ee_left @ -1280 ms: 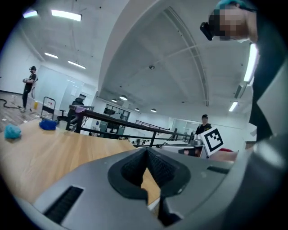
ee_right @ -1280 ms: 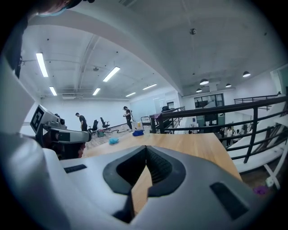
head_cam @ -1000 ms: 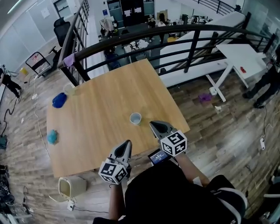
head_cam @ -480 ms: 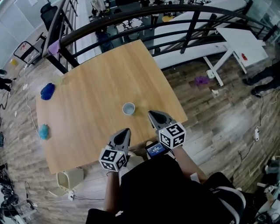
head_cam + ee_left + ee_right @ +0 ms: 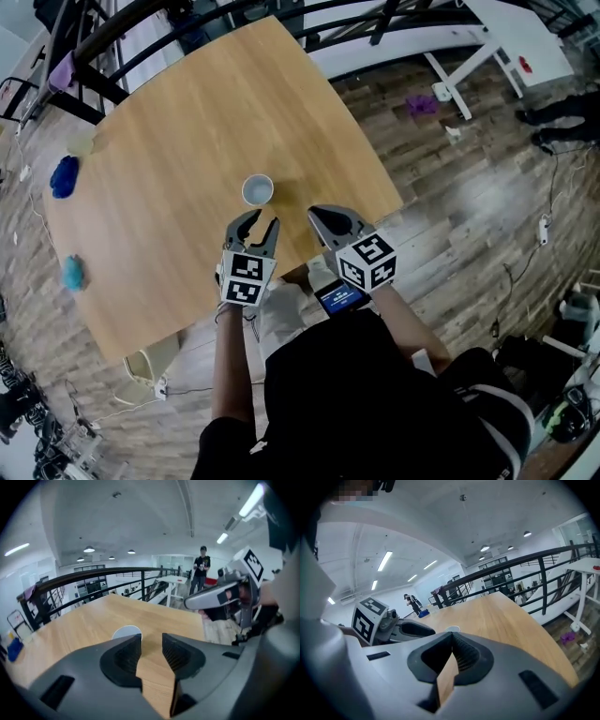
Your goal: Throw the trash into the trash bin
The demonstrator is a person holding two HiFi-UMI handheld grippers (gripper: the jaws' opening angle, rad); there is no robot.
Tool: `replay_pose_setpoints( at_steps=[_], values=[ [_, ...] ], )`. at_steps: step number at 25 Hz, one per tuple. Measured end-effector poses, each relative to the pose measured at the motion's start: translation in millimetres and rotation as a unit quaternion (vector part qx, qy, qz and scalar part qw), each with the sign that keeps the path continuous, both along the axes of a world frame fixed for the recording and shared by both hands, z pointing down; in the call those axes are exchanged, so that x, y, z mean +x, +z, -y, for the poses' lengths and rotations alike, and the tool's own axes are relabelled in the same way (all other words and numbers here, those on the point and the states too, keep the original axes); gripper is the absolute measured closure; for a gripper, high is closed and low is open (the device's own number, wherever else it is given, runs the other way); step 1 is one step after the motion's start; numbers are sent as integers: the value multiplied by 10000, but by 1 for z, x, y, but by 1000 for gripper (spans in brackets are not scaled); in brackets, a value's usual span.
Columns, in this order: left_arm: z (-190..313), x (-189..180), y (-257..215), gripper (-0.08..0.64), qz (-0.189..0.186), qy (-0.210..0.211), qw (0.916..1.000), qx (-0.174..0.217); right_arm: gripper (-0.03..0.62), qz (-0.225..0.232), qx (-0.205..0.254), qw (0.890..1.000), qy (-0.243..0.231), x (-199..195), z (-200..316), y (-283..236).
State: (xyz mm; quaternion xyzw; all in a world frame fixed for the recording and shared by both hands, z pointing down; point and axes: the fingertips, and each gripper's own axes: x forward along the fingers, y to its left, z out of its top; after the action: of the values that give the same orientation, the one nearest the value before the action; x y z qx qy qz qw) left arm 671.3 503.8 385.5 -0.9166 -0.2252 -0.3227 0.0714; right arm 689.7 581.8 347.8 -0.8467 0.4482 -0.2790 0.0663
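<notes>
A white cup stands upright on the desk close to its near edge, just beyond the left gripper, whose fingers are opening with nothing between them. The right gripper beside it has its fingers closed together, empty. The trash bin stands on the floor by the desk's near left corner.

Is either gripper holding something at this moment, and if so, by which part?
Nothing is held. The left gripper is opening, with only bare table between its jaws; the cup stands ahead, untouched. The right gripper is shut and empty.
</notes>
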Motion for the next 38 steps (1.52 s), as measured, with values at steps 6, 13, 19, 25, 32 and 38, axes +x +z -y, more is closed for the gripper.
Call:
replay_pose_setpoints(
  at_steps=[6,13,19,25,32,38],
  values=[
    [-6,31,46,434,362,613,9884,1341,594,128,28,9999,28,8,-8,19],
    [3,44,60,536,394,405,9832,1735,595,294,26,9994,183,16,-22,35],
    [3,44,59,540,545,189,9888,1380,594,387,15,9989,262,13,-32,40],
    [5,42,44,540,410,22,9922,1174,594,347,1,9990,276,13,-33,36],
    [12,34,-25,540,-66,-764,9971,-25,594,57,106,9998,180,19,-23,3],
    [26,8,-128,540,-1152,-1397,9769,-1132,594,-403,153,9991,-9,24,-14,-43]
  ],
)
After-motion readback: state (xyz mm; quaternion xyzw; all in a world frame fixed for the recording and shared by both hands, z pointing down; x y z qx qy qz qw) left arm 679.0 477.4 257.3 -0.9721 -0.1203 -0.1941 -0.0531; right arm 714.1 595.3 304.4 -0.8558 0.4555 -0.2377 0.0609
